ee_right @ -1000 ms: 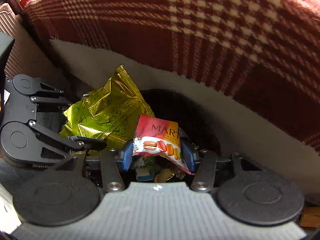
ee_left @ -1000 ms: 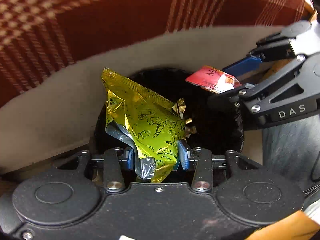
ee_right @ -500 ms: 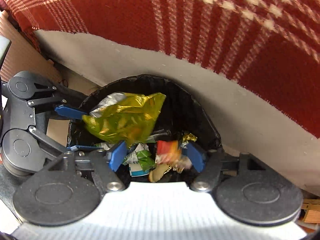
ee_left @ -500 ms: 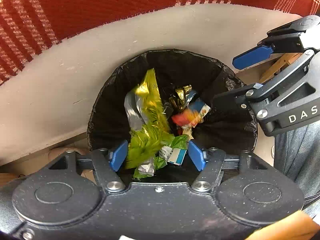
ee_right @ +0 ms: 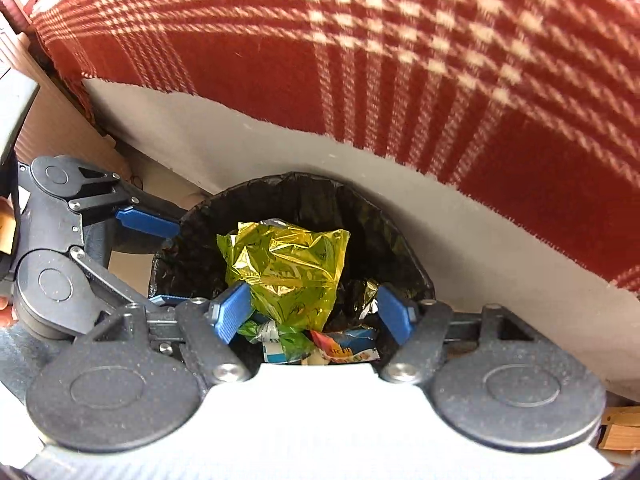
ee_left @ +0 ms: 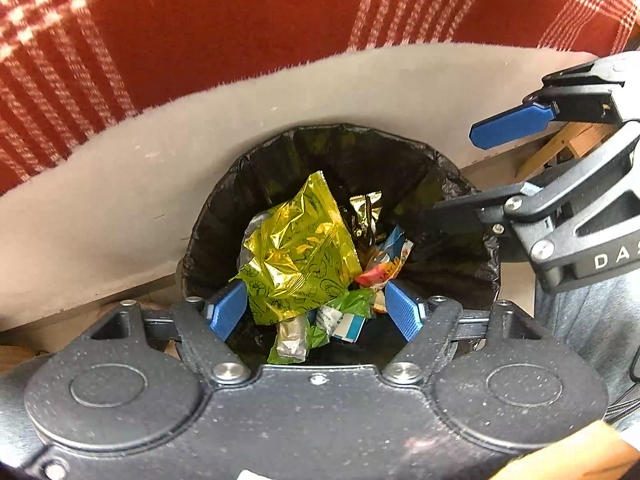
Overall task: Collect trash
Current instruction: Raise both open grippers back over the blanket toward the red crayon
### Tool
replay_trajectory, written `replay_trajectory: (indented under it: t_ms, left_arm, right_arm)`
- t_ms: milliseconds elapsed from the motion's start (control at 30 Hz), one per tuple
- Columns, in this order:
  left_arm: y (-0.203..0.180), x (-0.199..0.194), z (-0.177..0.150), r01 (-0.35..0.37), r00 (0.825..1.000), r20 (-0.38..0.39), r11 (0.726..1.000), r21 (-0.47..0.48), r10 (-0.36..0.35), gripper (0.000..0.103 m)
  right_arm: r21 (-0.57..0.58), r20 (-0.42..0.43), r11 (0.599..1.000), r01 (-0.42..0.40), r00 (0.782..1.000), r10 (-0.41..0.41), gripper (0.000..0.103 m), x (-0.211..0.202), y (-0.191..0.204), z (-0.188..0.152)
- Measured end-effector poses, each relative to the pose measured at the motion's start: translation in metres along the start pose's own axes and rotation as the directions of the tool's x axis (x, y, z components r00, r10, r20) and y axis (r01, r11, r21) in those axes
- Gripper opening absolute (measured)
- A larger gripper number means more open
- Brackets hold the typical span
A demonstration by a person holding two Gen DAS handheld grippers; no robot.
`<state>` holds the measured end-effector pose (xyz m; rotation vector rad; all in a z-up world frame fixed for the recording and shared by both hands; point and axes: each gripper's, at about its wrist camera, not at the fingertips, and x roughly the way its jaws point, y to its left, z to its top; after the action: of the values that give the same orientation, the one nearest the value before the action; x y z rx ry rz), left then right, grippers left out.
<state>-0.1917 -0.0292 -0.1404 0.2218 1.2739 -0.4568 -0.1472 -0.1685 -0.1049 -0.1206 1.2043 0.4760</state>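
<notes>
Hovering over the black-lined trash bin, left tool and right tool have just spread, empty; yellow-green snack bag and what looks like a macaron wrapper sit inside.

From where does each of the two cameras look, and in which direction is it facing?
Left wrist: on the left gripper, looking steeply down into the lined trash bin; the right gripper enters from the right.
Right wrist: on the right gripper, looking steeply down into the same bin; the left gripper shows at left.
Shared: the bin, the yellow-green snack bag inside it, the red plaid cloth. Both grippers' jaws have just opened and are empty.
</notes>
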Motion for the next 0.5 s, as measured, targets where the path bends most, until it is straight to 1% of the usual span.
replay_trajectory:
  t_ms: [167, 300, 433, 500]
  left_arm:
    - [-0.002, -0.01, 0.001, -0.012, 1.0, 0.028, 1.0, -0.004, 0.012, 0.076]
    - [0.0, -0.022, 0.002, -0.009, 0.998, 0.054, 1.0, -0.016, 0.01, 0.076]
    - [0.0, -0.041, 0.002, -0.012, 0.995, 0.094, 1.0, -0.013, 0.013, 0.076]
    - [-0.001, -0.056, 0.002, -0.006, 0.993, 0.122, 1.0, -0.003, 0.006, 0.076]
  right_arm:
    - [-0.009, 0.026, 1.0, 0.007, 1.0, -0.007, 0.08, -0.01, 0.006, -0.001]
    - [-0.014, 0.057, 1.0, 0.016, 0.998, -0.015, 0.083, -0.024, 0.008, -0.001]
    - [-0.022, 0.108, 0.999, 0.028, 0.994, -0.025, 0.085, -0.044, 0.009, -0.004]
    - [-0.036, 0.154, 0.999, 0.032, 0.988, -0.026, 0.088, -0.059, 0.011, -0.007]
